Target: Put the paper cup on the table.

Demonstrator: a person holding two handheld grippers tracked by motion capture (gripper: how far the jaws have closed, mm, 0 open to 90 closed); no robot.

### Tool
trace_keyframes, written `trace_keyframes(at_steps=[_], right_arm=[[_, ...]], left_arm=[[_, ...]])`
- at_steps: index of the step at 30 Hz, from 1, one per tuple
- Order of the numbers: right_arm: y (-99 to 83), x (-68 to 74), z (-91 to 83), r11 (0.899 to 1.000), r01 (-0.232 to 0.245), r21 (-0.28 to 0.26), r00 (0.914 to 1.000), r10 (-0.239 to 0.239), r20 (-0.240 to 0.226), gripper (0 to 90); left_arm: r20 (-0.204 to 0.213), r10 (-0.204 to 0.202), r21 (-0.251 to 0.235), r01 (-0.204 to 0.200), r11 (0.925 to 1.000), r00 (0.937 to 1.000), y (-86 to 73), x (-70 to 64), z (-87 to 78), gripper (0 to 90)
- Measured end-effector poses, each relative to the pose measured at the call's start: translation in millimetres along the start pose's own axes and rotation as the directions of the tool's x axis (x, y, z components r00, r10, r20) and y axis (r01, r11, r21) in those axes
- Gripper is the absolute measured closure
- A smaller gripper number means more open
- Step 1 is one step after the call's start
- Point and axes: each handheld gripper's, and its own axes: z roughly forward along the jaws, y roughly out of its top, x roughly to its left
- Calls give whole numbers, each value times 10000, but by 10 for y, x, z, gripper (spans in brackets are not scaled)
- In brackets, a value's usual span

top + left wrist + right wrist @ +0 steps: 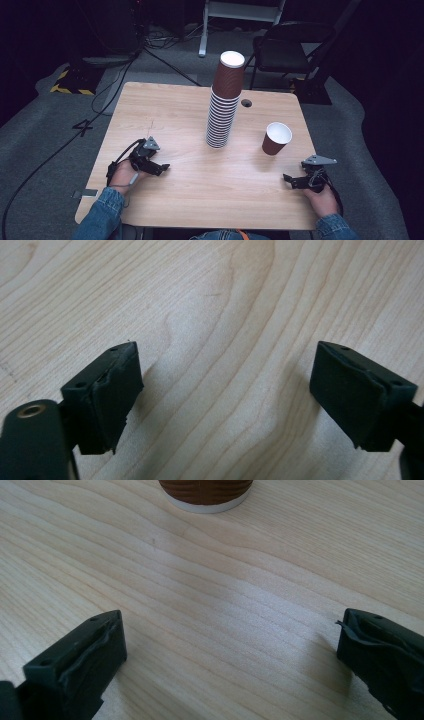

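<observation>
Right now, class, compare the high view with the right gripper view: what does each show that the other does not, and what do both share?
High view alone: the tall stack of cups, the single cup, a black chair and both hands. Right gripper view alone: a close look at the right claw, jaws wide apart, holding nothing, and a cup base. Shared: the wooden table.

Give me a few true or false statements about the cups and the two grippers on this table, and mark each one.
1. The tall stack of cups stands near the middle of the table. True.
2. The single cup lies on its side. False: it stands upright, mouth up.
3. The left gripper holds a cup. False: its jaws are open over bare wood.
4. The right gripper is open and holds nothing. True.
5. The single cup touches the stack. False: they stand apart.
</observation>
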Motion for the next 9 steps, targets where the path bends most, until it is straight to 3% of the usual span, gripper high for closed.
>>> trace_keyframes(at_steps=[2,9], right_arm=[[-2,-3,-1,10000,27,-12,10000,-27,-25,0],[0,-6,1,10000,76,-10,9999,-76,-70,0]], left_arm=[[74,71,-327,-69,9994,9999,-28,13,28,72],[91,93,-277,-90,9996,9999,-10,23,49,37]])
